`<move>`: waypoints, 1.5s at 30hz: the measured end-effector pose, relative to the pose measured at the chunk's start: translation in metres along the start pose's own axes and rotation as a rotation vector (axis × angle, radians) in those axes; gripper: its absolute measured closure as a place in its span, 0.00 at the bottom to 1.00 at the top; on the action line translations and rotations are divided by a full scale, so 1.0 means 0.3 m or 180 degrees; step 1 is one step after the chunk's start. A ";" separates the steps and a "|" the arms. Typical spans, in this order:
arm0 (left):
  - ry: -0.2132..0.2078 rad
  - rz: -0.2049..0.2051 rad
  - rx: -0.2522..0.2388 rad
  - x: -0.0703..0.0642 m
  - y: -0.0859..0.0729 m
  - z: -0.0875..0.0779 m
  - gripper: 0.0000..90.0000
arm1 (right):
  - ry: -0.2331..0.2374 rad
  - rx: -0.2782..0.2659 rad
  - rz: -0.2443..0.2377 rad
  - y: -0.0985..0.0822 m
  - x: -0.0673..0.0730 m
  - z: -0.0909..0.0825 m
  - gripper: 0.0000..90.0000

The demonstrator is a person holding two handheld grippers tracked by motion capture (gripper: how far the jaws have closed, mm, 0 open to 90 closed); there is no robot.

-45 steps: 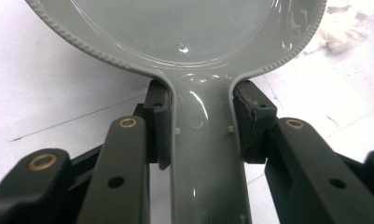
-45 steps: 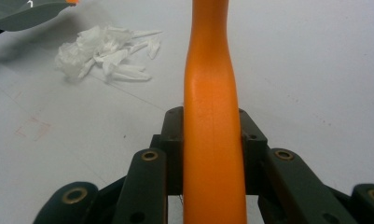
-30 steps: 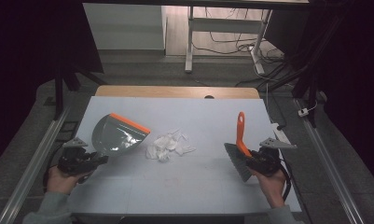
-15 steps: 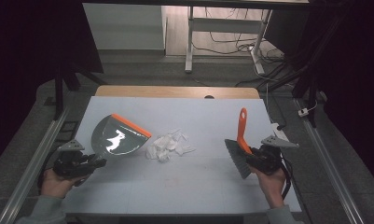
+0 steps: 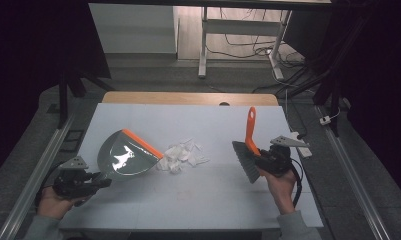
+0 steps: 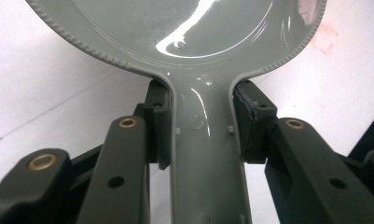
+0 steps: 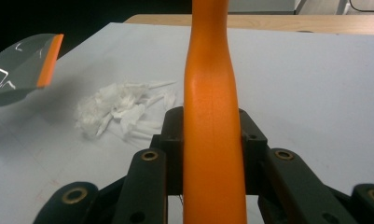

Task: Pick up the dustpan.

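Observation:
A grey dustpan [image 5: 125, 155] with an orange front lip lies on the white table, its lip facing a pile of white paper scraps [image 5: 182, 155]. My left gripper [image 5: 99, 183] is shut on the dustpan's handle [image 6: 201, 154], both pads pressing its sides. A brush with an orange handle [image 5: 250, 127] and dark bristles [image 5: 245, 162] is held upright-tilted by my right gripper [image 5: 262, 159], which is shut on the handle [image 7: 211, 140]. The brush hangs right of the scraps [image 7: 117, 112], a little above the table. The dustpan's lip [image 7: 47, 58] appears at the left of the right gripper view.
The white table top [image 5: 203, 200] ends at a wooden strip [image 5: 188, 98] at the far side. Metal rails [image 5: 33, 170] run along both sides. A desk frame and cables [image 5: 248, 45] stand on the floor beyond.
The right gripper with the brush has shifted slightly and risen a little. The dustpan and left gripper have moved slightly toward the near left.

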State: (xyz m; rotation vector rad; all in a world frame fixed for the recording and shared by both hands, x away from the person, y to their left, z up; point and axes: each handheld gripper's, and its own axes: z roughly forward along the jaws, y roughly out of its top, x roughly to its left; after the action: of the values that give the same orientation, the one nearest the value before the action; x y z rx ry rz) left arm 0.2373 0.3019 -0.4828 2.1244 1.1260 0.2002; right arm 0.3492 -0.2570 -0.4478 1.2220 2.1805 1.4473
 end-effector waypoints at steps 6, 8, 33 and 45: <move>-0.0033 0.0065 0.0075 -0.009 -0.014 0.009 0.69 | 0.0032 0.0042 -0.0070 0.045 0.023 0.053 0.78; -0.0054 0.0114 0.0106 -0.013 -0.012 0.014 0.69 | 0.0037 0.0055 -0.0087 0.056 0.027 0.070 0.78; -0.0233 0.0378 0.0445 -0.059 -0.031 0.069 0.69 | -0.0030 0.0141 0.0023 0.093 0.015 0.232 0.78; -0.0317 0.0436 0.0540 -0.067 -0.046 0.088 0.69 | -0.0053 0.0236 -0.0017 0.129 0.025 0.326 0.78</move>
State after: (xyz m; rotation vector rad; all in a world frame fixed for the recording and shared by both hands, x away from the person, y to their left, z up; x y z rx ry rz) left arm 0.2274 0.2776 -0.5075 2.3367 0.9703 0.0625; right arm 0.4236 -0.1830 -0.4596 1.2466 2.2432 1.3605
